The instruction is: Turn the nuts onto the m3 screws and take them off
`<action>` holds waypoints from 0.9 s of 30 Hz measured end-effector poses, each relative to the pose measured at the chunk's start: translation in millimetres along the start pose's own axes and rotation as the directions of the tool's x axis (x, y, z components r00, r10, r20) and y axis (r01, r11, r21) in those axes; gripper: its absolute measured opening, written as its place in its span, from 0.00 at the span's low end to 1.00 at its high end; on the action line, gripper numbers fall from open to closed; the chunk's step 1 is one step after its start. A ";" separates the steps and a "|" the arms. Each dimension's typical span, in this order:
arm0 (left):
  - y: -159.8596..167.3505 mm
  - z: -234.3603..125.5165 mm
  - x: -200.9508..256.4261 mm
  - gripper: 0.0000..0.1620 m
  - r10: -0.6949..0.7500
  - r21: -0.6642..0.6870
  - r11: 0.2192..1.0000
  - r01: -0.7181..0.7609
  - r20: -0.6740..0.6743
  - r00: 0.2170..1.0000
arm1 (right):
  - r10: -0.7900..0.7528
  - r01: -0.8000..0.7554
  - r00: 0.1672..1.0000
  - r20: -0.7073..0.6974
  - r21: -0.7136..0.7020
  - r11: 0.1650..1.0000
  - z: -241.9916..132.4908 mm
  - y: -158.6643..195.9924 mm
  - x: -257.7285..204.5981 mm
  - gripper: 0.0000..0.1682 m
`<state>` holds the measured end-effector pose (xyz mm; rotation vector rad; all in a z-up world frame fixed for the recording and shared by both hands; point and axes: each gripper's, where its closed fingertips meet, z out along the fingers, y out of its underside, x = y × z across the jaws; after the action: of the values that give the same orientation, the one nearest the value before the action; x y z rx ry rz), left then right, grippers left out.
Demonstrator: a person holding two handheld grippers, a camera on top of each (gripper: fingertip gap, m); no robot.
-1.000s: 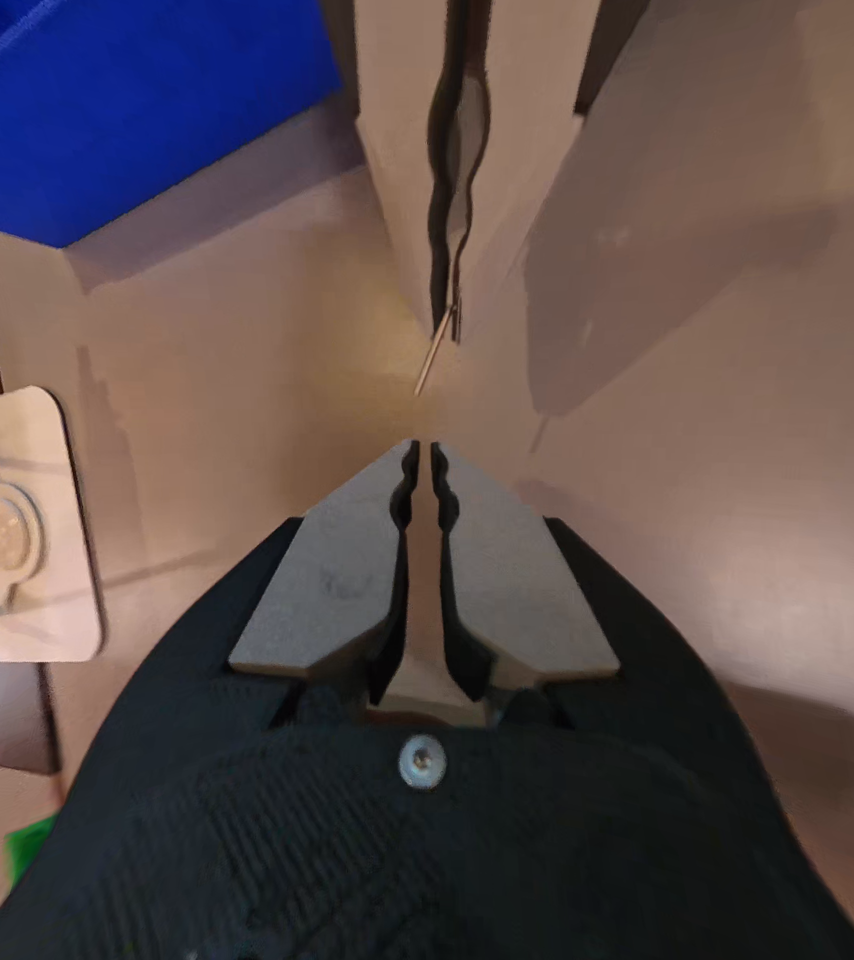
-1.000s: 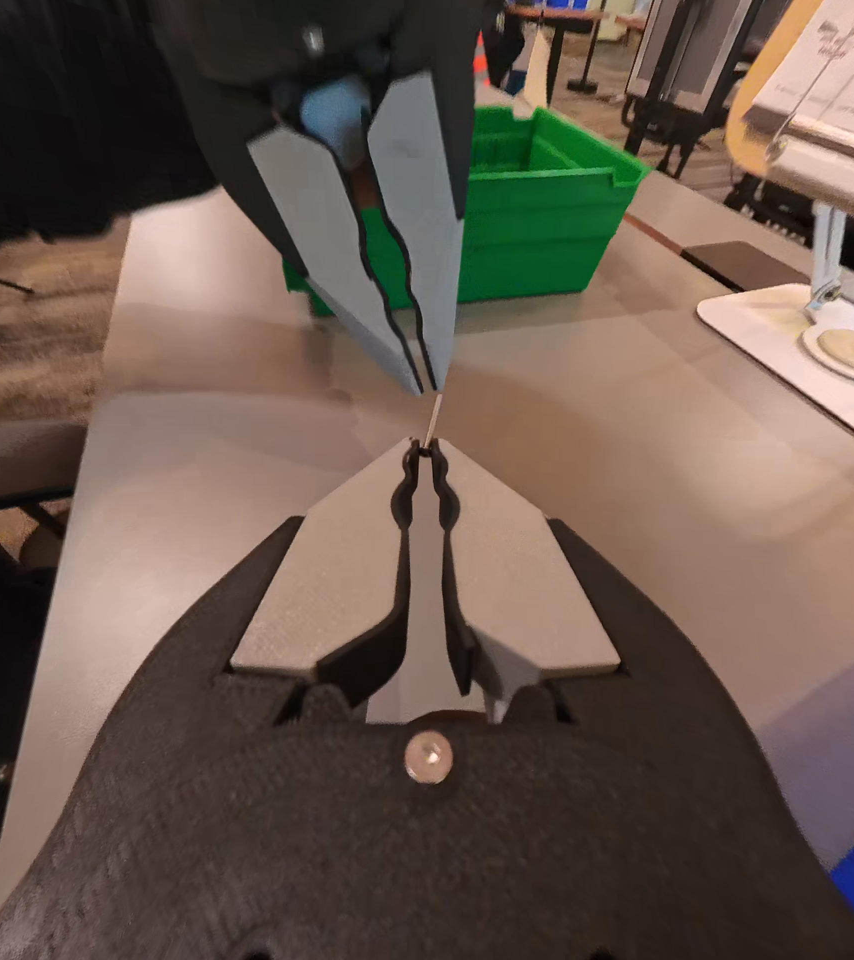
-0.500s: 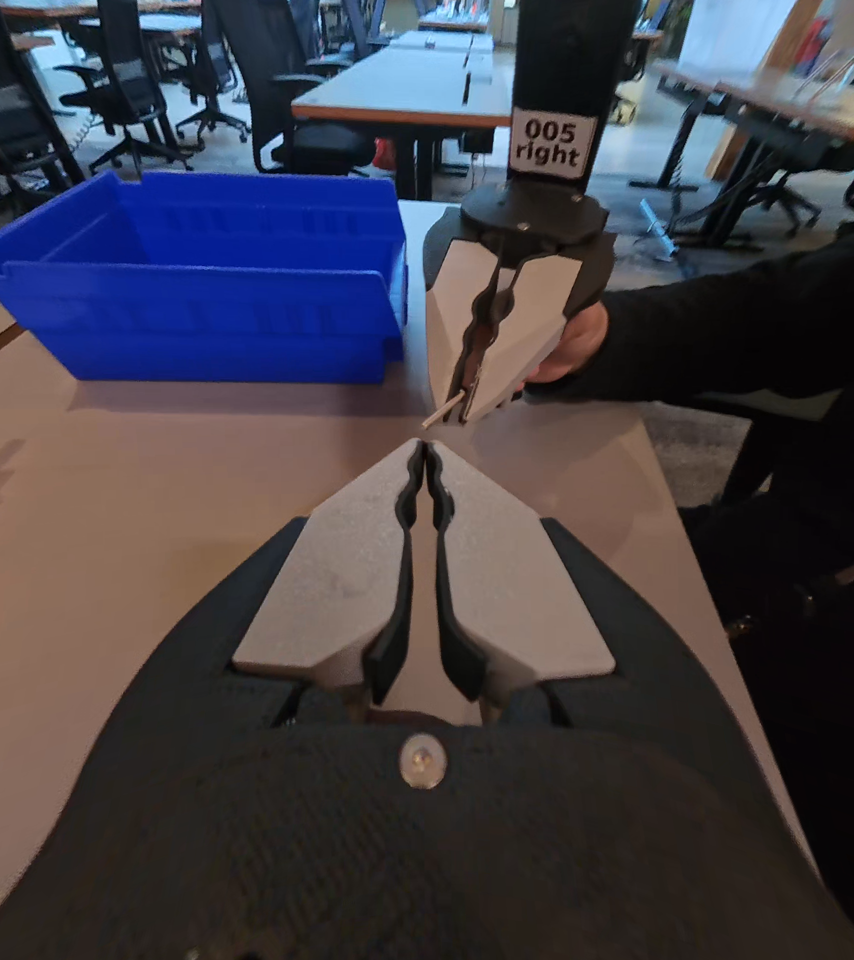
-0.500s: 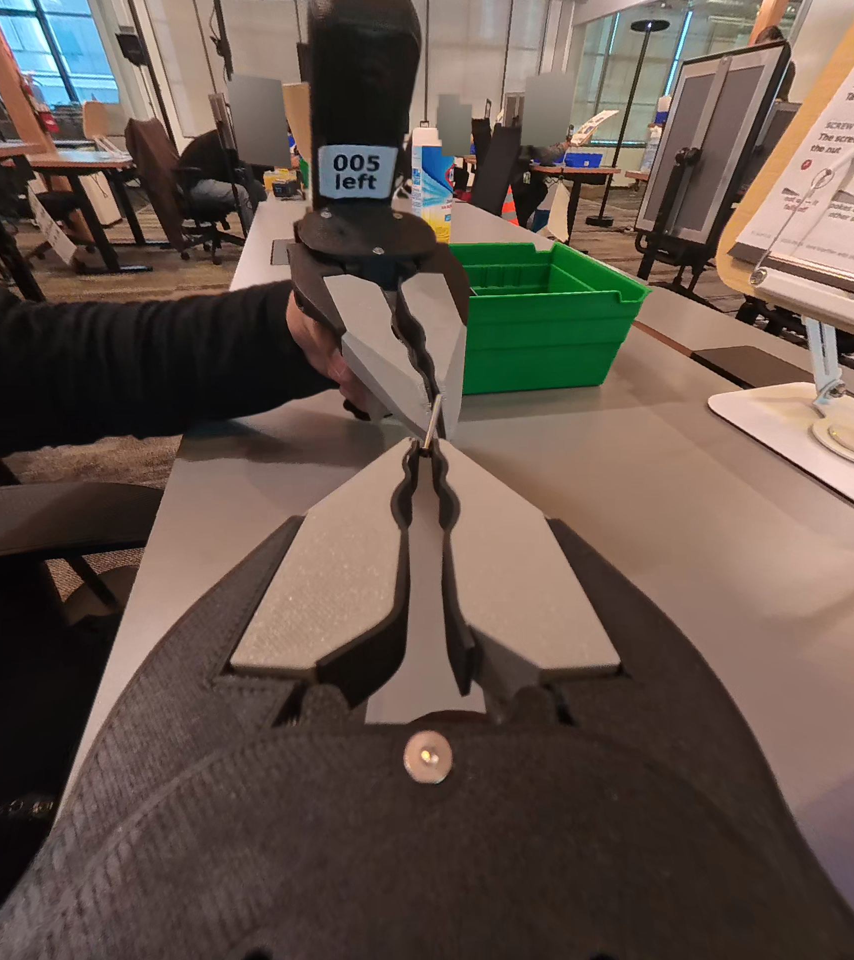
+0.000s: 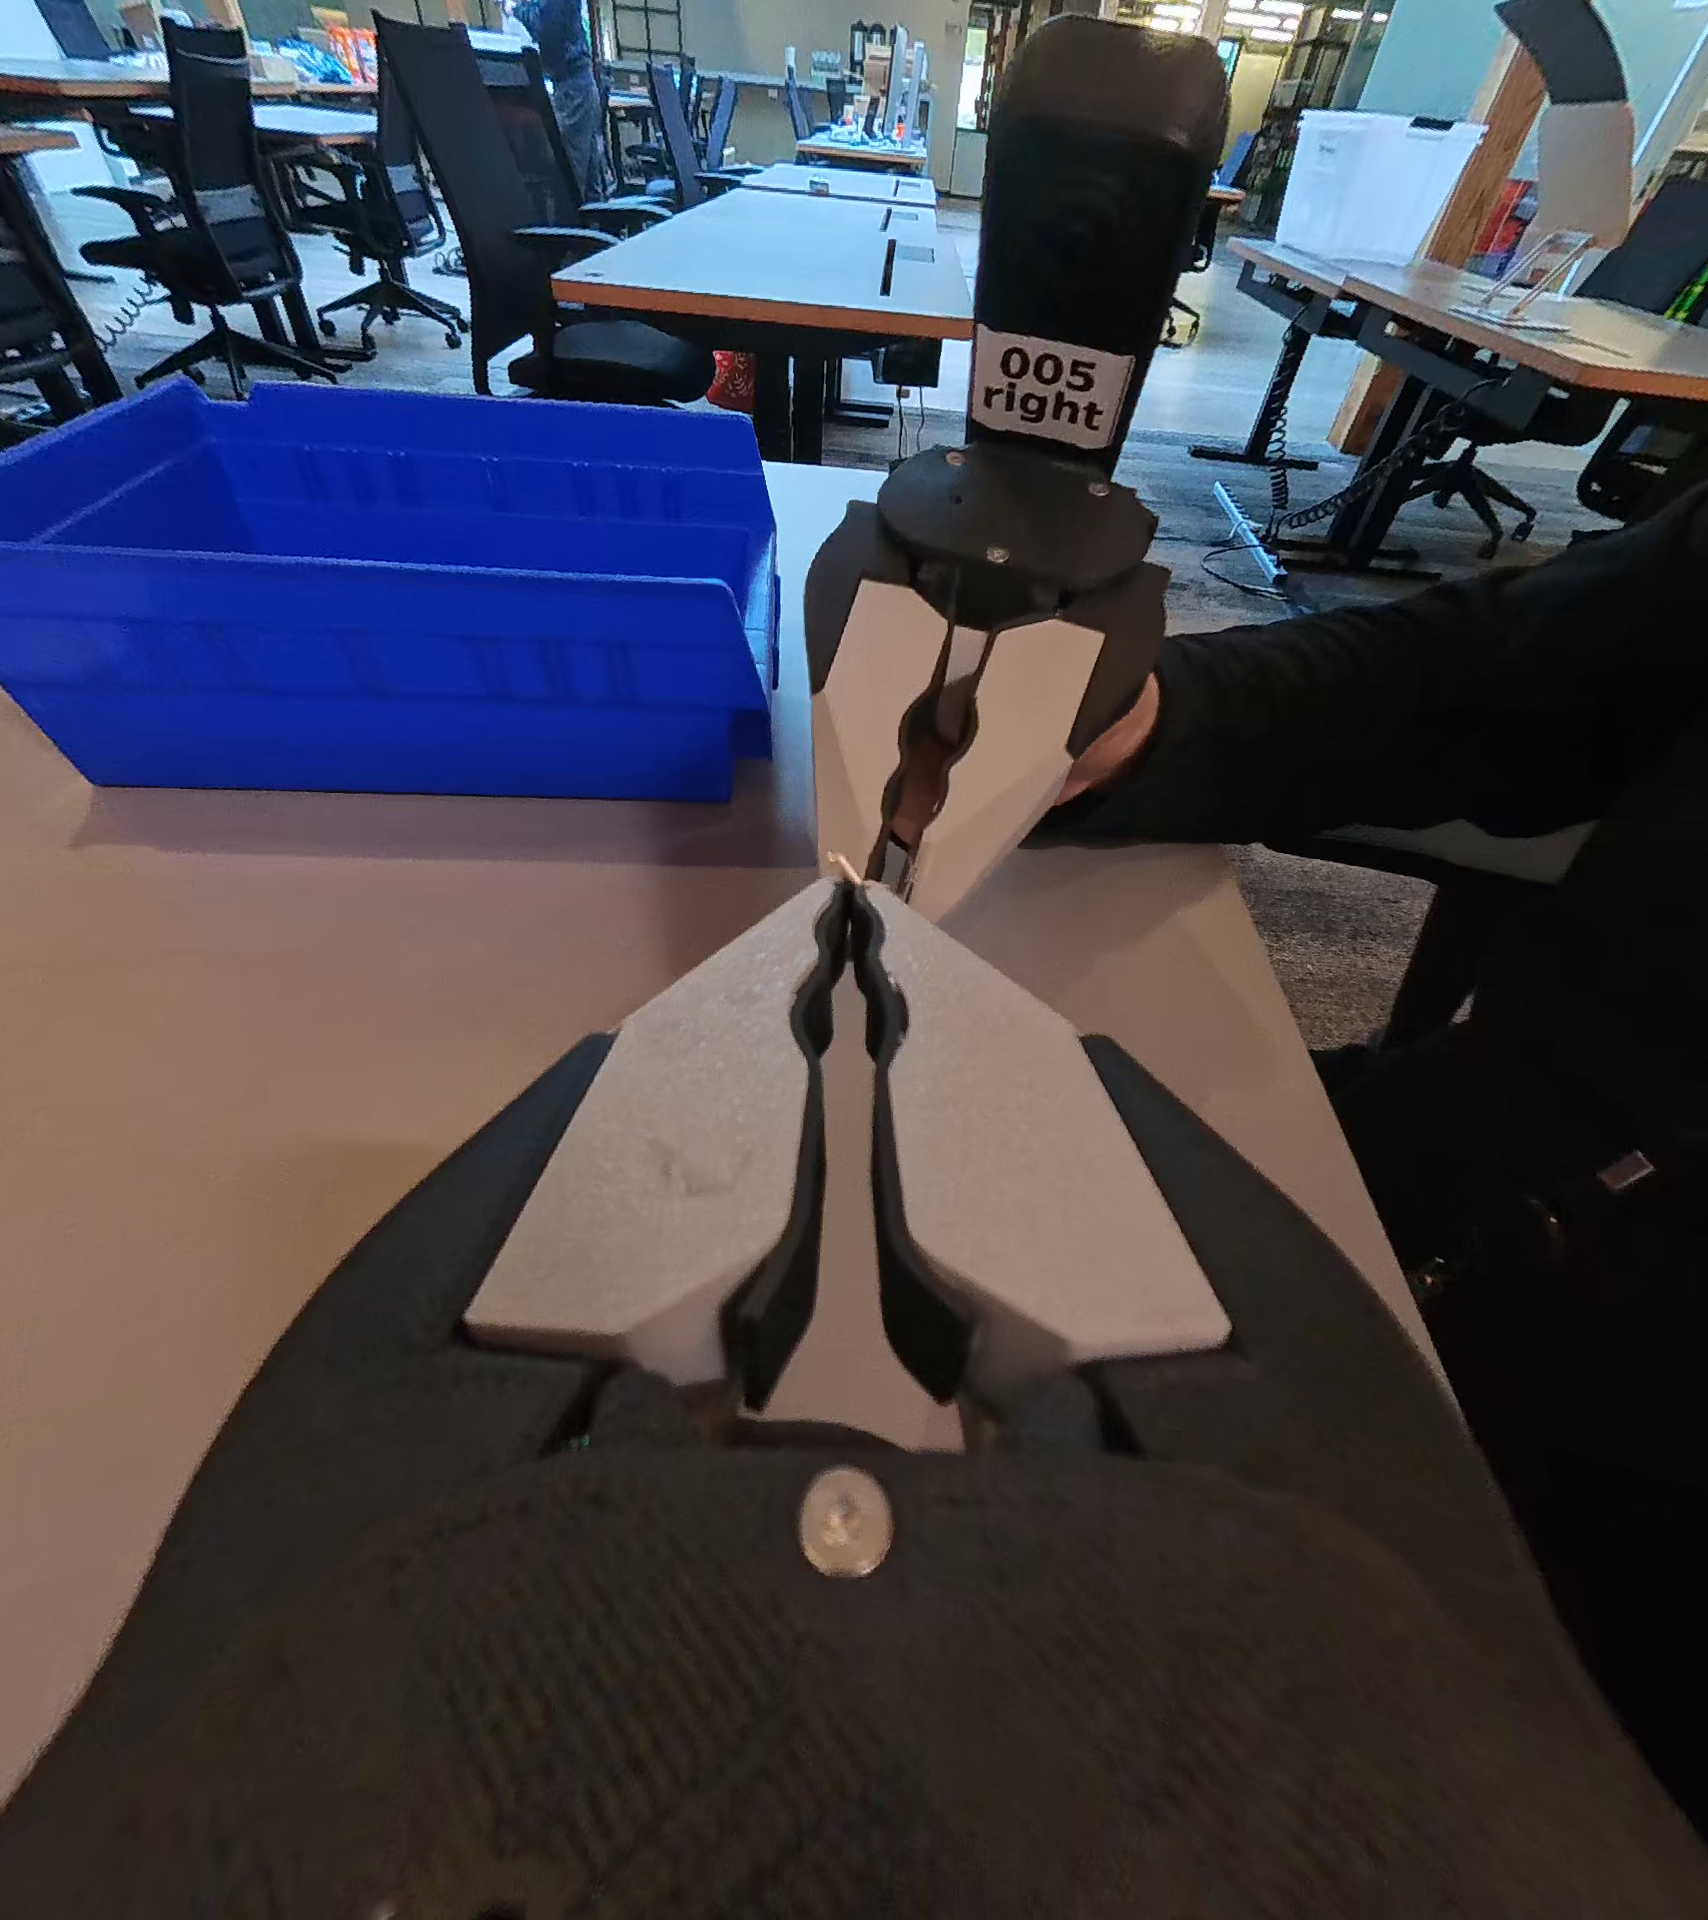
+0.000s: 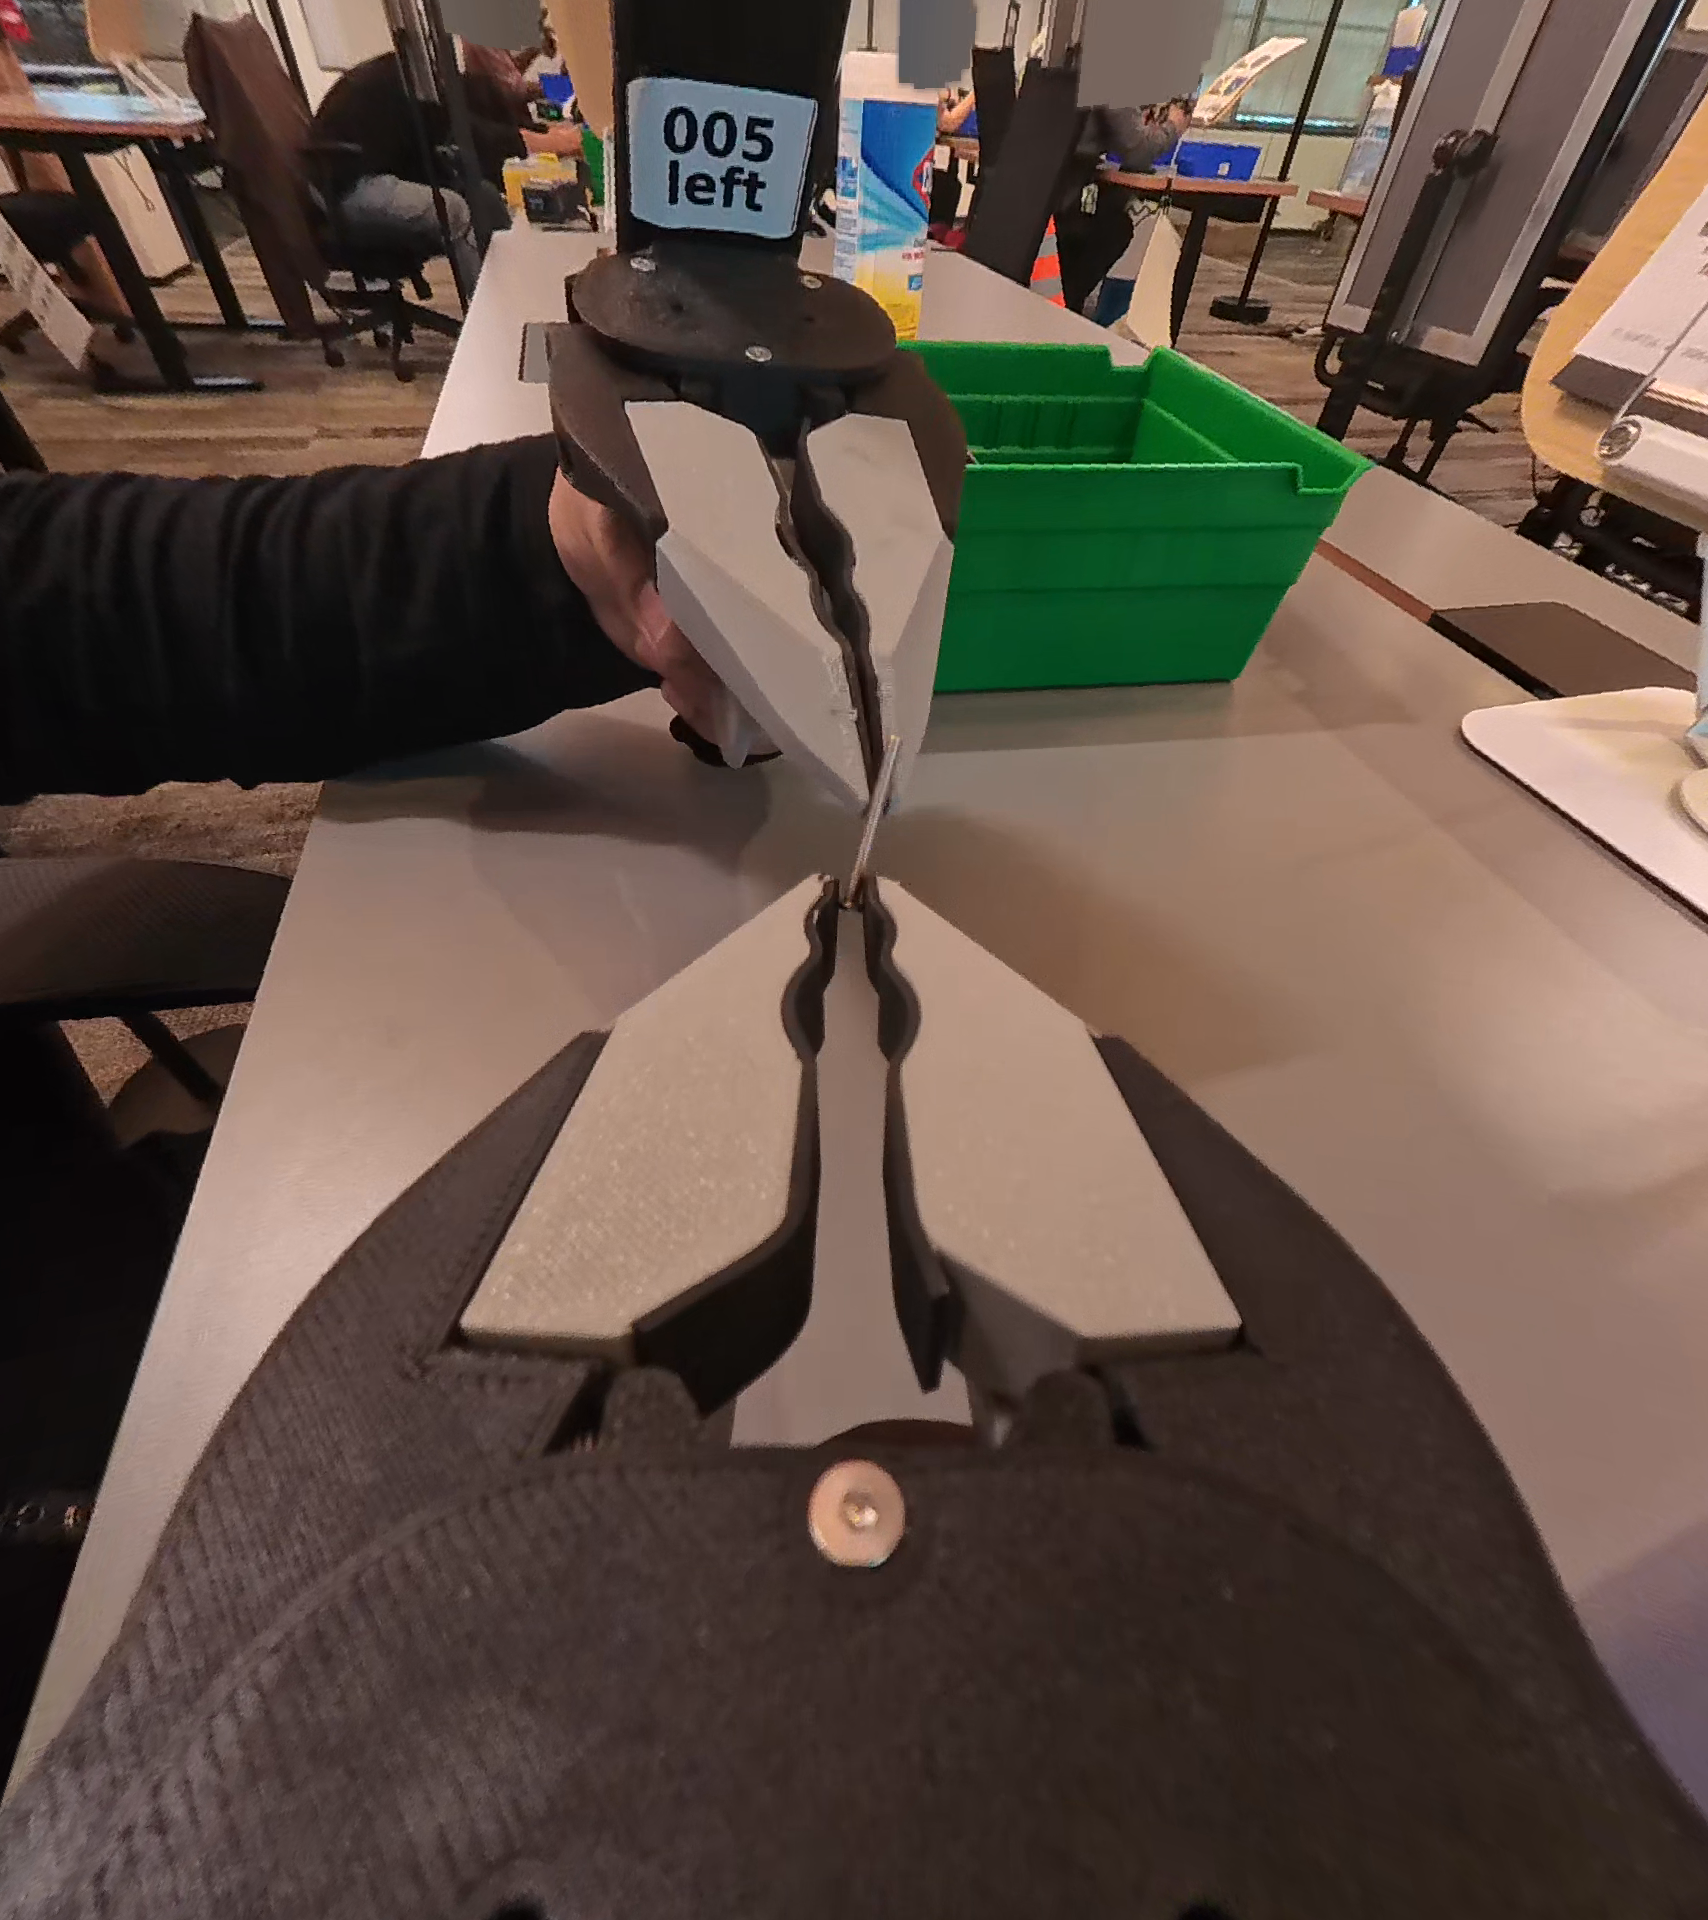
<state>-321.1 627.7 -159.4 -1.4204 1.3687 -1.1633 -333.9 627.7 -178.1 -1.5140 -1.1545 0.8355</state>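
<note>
My right gripper (image 6: 848, 896) is shut on the near end of a thin silver M3 screw (image 6: 871, 821) and holds it above the grey table (image 6: 1245, 935). The screw points away from it, up to the tips of my left gripper (image 6: 876, 774), which faces it tip to tip. In the left wrist view my left gripper (image 5: 848, 906) is shut with the jaws a sliver apart, on something small like a nut that is mostly hidden. The screw's end (image 5: 839, 860) shows just above its tips, in front of the right gripper (image 5: 897, 883).
A blue bin (image 5: 362, 644) stands on the table behind and left of the right gripper. A green bin (image 6: 1120, 561) stands behind the left gripper. A white stand base (image 6: 1608, 790) with a sign sits at the right. An office chair (image 6: 50, 935) is beside the table's left edge. Both grippers' tips are close together, under 4 cm apart.
My left gripper has swung from pointing down at the table to level, facing the right gripper. The two have closed in, so the screw's free end now meets the left tips.
</note>
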 end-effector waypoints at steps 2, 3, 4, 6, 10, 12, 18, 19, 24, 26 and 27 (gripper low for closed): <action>0.6 0.7 1.4 0.00 -0.011 0.003 1.000 0.011 -0.010 1.000 | -0.007 0.007 1.000 -0.001 -0.009 1.000 1.0 1.8 -0.4 0.01; 0.4 0.8 1.9 0.00 -0.020 0.009 1.000 0.020 -0.017 1.000 | -0.010 0.010 1.000 0.000 -0.009 1.000 1.4 1.8 -0.8 0.01; 0.2 0.8 2.6 0.00 -0.027 0.016 0.999 0.027 -0.025 0.999 | -0.013 0.013 1.000 -0.001 -0.008 1.000 1.3 1.6 -1.0 0.01; -0.4 0.5 2.9 0.01 -0.029 0.028 0.999 0.030 -0.029 0.999 | -0.019 0.019 1.000 -0.005 -0.007 1.000 0.9 1.3 -0.6 0.01; -2.5 -0.1 2.8 0.04 -0.044 0.041 0.998 0.045 -0.033 0.998 | -0.019 0.019 1.000 0.003 -0.013 1.000 1.5 2.7 -1.6 0.01; -3.5 0.3 2.9 0.05 -0.046 0.048 0.998 0.048 -0.033 0.998 | -0.026 0.026 1.000 0.006 -0.017 1.000 2.5 3.4 -2.8 0.01; -2.4 3.8 5.7 0.00 -0.033 0.044 0.998 0.035 -0.035 0.999 | -0.037 0.037 0.999 0.007 -0.037 0.999 5.2 7.6 -3.9 0.01; -1.6 4.5 5.2 0.00 -0.032 0.039 0.999 0.034 -0.027 0.999 | -0.035 0.035 0.999 0.005 -0.040 0.999 5.4 8.5 -3.1 0.01; -2.8 3.9 4.2 0.00 -0.029 0.049 0.998 0.029 -0.003 1.000 | -0.005 0.005 1.000 0.015 -0.006 1.000 2.5 4.0 -1.8 0.01; -4.6 2.4 4.5 0.00 -0.037 0.065 0.997 0.037 -0.007 0.999 | 0.015 -0.015 1.000 0.024 0.011 1.000 1.7 1.5 -1.8 0.01; -5.4 1.7 3.8 0.00 -0.042 0.071 0.997 0.042 -0.005 0.999 | 0.028 -0.028 0.999 0.028 0.018 0.999 1.8 0.5 -1.6 0.01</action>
<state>-318.2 624.1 -154.3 -1.4026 1.2926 -1.2305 -335.9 626.7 -179.1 -1.5107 -1.1450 0.8862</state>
